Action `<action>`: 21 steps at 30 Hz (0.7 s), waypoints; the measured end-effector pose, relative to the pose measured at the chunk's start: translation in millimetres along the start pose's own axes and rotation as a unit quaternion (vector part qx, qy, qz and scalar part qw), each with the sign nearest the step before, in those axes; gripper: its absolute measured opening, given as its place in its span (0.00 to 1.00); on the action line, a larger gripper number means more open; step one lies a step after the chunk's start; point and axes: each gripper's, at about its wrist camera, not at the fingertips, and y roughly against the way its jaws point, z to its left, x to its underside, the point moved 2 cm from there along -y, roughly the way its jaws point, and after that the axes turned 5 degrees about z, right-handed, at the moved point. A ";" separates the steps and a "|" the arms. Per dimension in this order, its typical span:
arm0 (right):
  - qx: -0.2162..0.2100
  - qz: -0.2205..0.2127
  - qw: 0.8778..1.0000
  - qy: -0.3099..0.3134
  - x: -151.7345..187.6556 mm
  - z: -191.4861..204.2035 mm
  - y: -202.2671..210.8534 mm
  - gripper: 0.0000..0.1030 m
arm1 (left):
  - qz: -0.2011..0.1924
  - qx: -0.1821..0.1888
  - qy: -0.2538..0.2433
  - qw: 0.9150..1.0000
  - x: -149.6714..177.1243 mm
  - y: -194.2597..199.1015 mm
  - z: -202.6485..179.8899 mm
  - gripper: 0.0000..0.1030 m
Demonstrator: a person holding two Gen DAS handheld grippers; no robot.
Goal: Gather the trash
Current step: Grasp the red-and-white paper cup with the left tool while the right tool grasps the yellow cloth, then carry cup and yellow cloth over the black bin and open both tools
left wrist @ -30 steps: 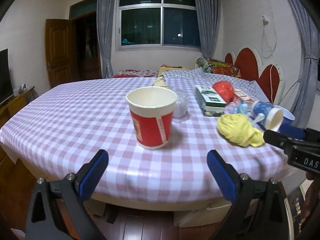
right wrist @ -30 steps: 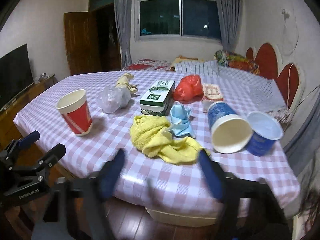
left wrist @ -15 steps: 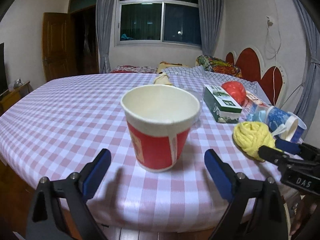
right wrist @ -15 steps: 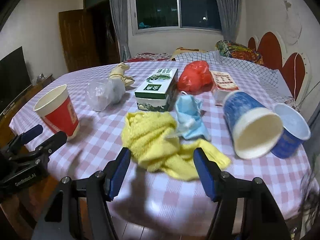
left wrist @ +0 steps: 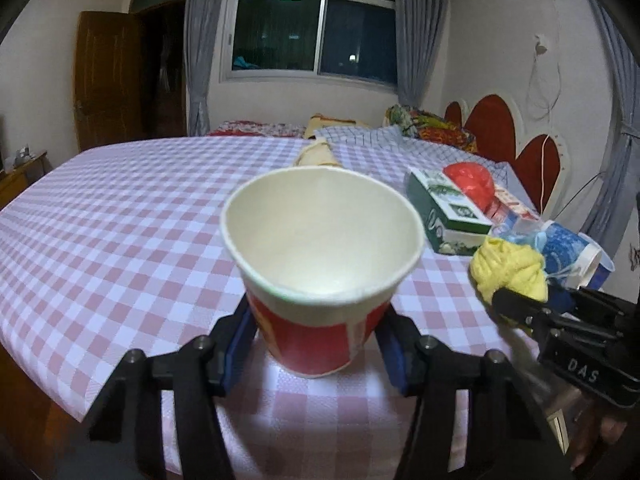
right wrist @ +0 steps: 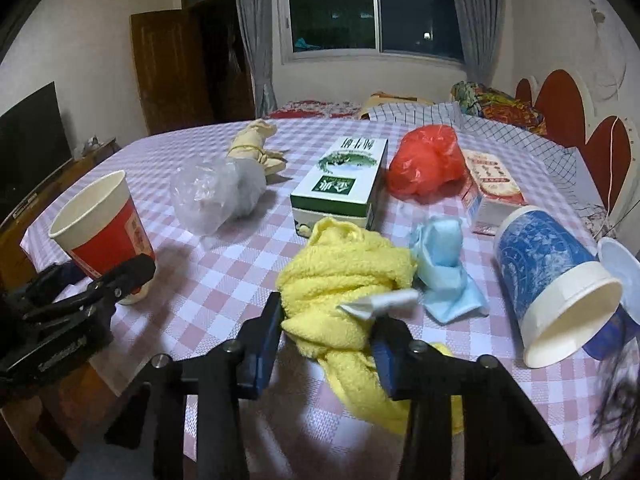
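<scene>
Both tools are showing the same build. The left gripper (left wrist: 318,342) is carrying black angular finger arms, blue pads (left wrist: 239,332) and round silver screws. The right gripper (right wrist: 326,346) is matching it; its black housing is displaying white lettering "DAS" in the left wrist view.

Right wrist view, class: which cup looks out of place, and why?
The blue patterned cup lies tipped on its side, mouth towards the camera, on the checked tablecloth, while the red cup stands upright.
</scene>
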 end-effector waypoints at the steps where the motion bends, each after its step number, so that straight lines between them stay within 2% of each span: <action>1: -0.003 -0.004 1.000 -0.001 0.8 -0.3 4.0 0.36 | -0.001 0.000 -0.003 1.000 -0.3 2.2 -1.8 0.56; 9: -0.015 -0.046 0.999 0.000 9.3 -8.1 53.4 0.35 | -0.015 0.017 -0.028 0.999 6.8 29.8 -31.5 0.56; 21: 0.023 -0.076 0.997 -0.021 42.2 -46.8 128.2 0.35 | -0.025 0.051 -0.062 0.996 23.6 67.8 -100.5 0.56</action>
